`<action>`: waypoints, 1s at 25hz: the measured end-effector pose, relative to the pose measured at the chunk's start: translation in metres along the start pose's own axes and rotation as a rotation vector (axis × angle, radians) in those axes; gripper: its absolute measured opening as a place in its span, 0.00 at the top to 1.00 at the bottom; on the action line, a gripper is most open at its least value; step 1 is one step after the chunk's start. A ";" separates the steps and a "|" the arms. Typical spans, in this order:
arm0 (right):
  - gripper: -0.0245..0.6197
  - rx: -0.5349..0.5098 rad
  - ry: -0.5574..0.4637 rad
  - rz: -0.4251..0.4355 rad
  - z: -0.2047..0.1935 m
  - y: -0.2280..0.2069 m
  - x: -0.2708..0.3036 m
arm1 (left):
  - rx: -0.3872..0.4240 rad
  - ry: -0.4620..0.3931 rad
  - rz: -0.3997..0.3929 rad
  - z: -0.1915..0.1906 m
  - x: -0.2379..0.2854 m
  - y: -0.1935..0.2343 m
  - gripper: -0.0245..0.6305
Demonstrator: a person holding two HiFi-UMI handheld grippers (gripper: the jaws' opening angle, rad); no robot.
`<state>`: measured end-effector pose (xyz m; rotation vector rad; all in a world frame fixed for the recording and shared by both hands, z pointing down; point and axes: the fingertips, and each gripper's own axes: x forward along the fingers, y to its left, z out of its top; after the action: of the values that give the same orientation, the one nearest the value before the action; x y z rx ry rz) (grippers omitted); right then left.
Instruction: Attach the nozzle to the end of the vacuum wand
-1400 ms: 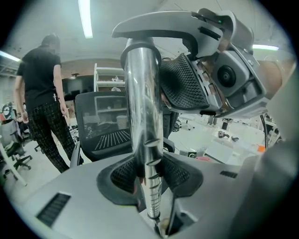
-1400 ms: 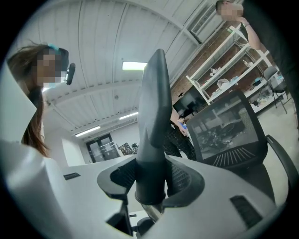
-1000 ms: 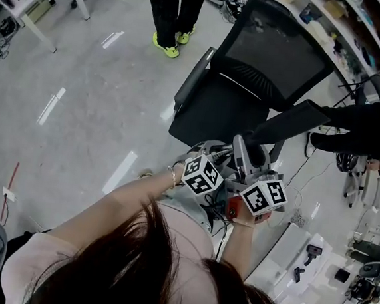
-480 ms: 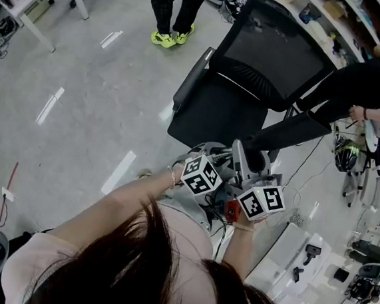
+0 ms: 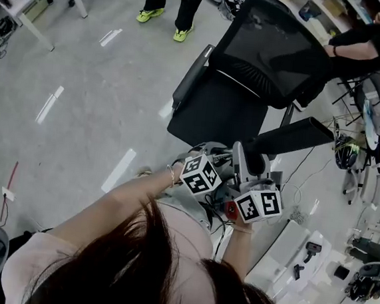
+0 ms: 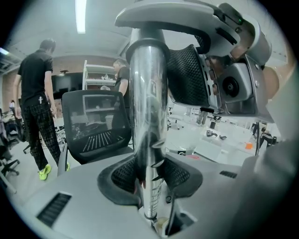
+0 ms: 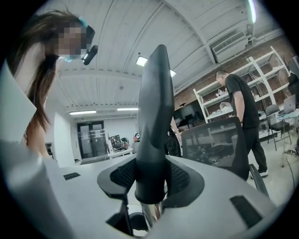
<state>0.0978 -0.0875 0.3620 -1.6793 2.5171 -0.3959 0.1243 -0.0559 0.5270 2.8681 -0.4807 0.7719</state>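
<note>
- Here, the left gripper (image 6: 149,175) is clamped on the chrome vacuum wand (image 6: 147,93); the right gripper (image 7: 149,177) is clamped on the black nozzle (image 7: 154,116), with chrome tube showing just below it.
- A black mesh office chair (image 5: 251,74) stands beyond on the glossy grey floor (image 5: 94,105).

The person wears a pale pink top (image 5: 28,269) with short sleeves, has long dark hair (image 5: 132,269), and a thin bracelet (image 5: 172,176) circles the left wrist. The left gripper (image 6: 149,175) and the right gripper (image 7: 149,182) share one build: a smooth light-grey shell with small dark rectangular slots (image 6: 53,209), and two jaws lined with black pads (image 6: 122,172) of dimpled, mesh-like texture. Each carries a white cube printed with black square markers, the left cube (image 5: 200,174) and the right cube (image 5: 258,205); a red part (image 5: 232,211) shows beside the right one
</note>
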 end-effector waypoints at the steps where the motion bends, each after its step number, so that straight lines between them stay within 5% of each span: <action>1: 0.68 0.005 0.000 0.001 0.000 0.001 0.000 | 0.008 -0.003 0.004 0.000 -0.001 0.000 0.74; 25: 0.68 0.015 0.030 -0.034 -0.002 0.051 -0.014 | 0.106 -0.117 -0.019 -0.006 -0.048 -0.018 0.73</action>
<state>0.0572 -0.0560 0.3499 -1.7259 2.5027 -0.4449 0.0885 -0.0247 0.5069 3.0241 -0.4376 0.6482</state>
